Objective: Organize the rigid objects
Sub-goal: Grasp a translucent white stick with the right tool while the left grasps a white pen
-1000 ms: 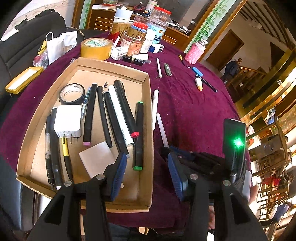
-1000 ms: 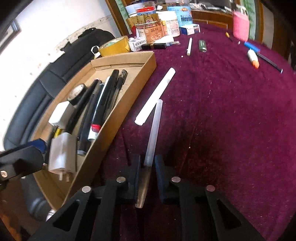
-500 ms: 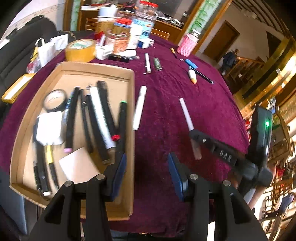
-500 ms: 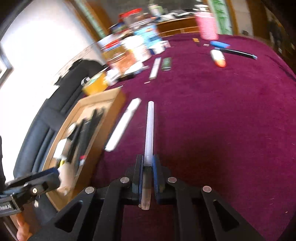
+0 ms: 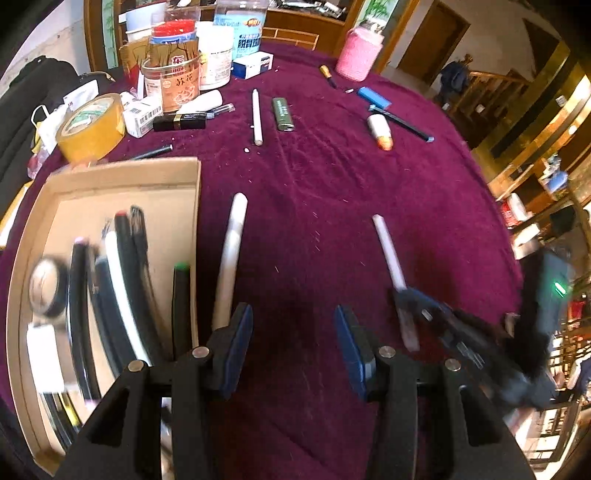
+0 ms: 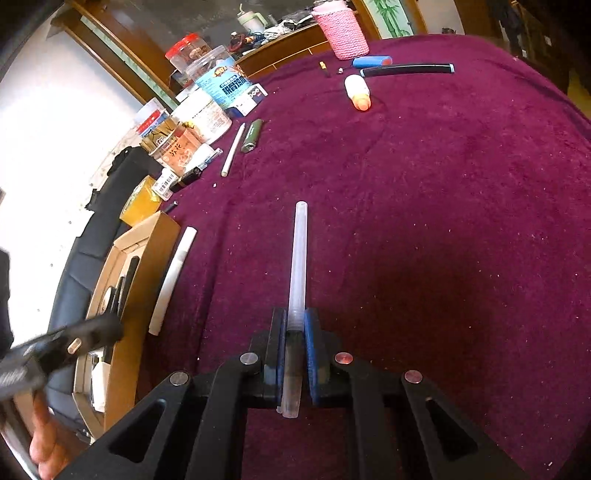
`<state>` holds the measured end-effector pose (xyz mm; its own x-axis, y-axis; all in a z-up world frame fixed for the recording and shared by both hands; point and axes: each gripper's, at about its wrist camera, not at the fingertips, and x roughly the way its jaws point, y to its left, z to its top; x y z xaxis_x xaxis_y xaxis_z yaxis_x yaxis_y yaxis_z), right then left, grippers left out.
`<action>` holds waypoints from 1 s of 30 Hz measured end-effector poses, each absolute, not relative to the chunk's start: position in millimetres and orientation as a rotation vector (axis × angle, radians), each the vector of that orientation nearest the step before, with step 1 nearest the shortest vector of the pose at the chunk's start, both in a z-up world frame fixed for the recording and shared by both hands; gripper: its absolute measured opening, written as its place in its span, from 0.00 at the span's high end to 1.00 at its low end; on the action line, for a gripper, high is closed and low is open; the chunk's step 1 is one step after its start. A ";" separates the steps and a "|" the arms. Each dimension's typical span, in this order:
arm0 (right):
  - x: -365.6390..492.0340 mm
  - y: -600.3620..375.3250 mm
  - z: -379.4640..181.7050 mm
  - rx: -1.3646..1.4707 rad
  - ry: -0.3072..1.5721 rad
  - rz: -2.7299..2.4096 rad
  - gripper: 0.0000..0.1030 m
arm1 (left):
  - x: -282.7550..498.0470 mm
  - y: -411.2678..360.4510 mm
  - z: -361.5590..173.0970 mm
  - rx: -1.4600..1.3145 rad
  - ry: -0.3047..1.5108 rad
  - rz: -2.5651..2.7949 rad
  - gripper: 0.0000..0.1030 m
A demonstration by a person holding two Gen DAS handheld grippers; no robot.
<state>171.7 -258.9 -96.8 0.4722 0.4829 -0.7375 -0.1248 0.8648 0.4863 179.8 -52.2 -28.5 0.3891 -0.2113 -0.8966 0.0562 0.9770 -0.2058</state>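
right gripper (image 6: 294,354) clamps the clear tube (image 6: 297,266), pointing straight ahead off the cloth; cardboard tray (image 5: 122,173) lies to its left; left gripper (image 5: 293,349) apart, seemingly empty, white pen (image 5: 232,258) beside its finger

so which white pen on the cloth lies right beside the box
The thick white pen, alongside the box. The thin white pen lies far off by the green lighter.

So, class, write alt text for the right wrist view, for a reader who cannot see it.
The right tool is shut on a translucent pen, which points away over a maroon tablecloth. To the left, a white marker lies on the cloth beside a cardboard tray of pens. Jars, a pink cup and small items line the far edge.
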 end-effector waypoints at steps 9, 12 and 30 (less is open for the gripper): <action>174.1 -265.0 -101.2 0.435 1.034 0.391 0.91 | 223.4 -54.2 -58.6 -0.079 1.249 -0.125 0.57; 174.0 -265.2 -101.3 0.437 1.035 0.391 0.91 | 229.5 -51.4 -61.6 -0.055 1.261 -0.081 0.57; 174.1 -265.0 -101.7 0.441 1.037 0.391 0.91 | 227.2 -45.5 -73.6 -0.008 1.305 0.009 0.89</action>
<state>174.1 -265.0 -101.7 0.4554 0.5076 -0.7314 -0.1019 0.8458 0.5236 227.2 -45.5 -73.6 0.2631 0.0020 -0.9648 -0.0107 0.9999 -0.0008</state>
